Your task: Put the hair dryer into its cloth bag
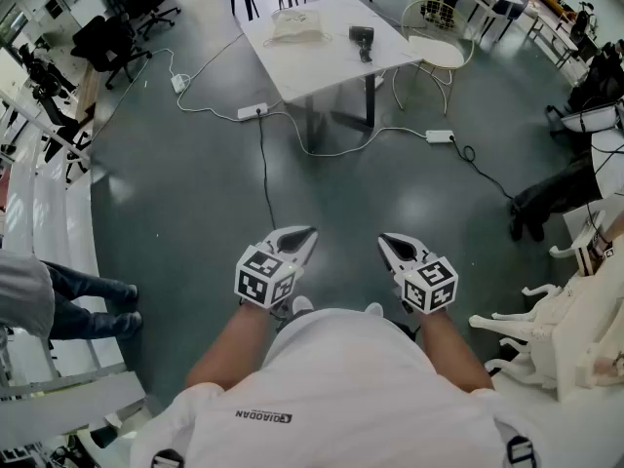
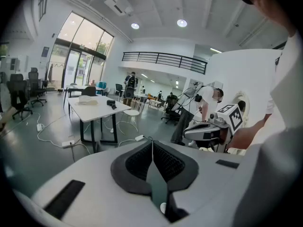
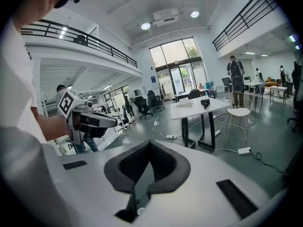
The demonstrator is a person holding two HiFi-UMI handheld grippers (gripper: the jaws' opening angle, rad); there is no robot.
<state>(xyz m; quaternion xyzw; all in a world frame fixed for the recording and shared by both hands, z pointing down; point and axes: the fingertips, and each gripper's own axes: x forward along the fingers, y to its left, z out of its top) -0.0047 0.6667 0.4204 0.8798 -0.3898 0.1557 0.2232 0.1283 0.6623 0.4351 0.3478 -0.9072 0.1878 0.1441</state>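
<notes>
Both grippers are held out over a smooth grey floor [image 1: 195,183], well apart from the task's things. The left gripper [image 1: 308,232] is clenched on nothing, its ribbed black pads [image 2: 137,162] pressed together inside a glossy white shell. The right gripper [image 1: 384,239] is likewise clenched and empty. Far ahead, a flat white rectangular table [image 1: 322,71] carries the dark, stubby hair dryer [image 1: 362,40] and, near it, the pale, soft, crumpled cloth bag [image 1: 294,27]. A round white wire chair [image 1: 436,51] stands beside the table.

The white table [image 1: 327,74] is standing on the grey floor [image 1: 195,193], carrying a pale cloth bag [image 1: 297,27] and a dark hair dryer [image 1: 362,41], lying apart.
</notes>
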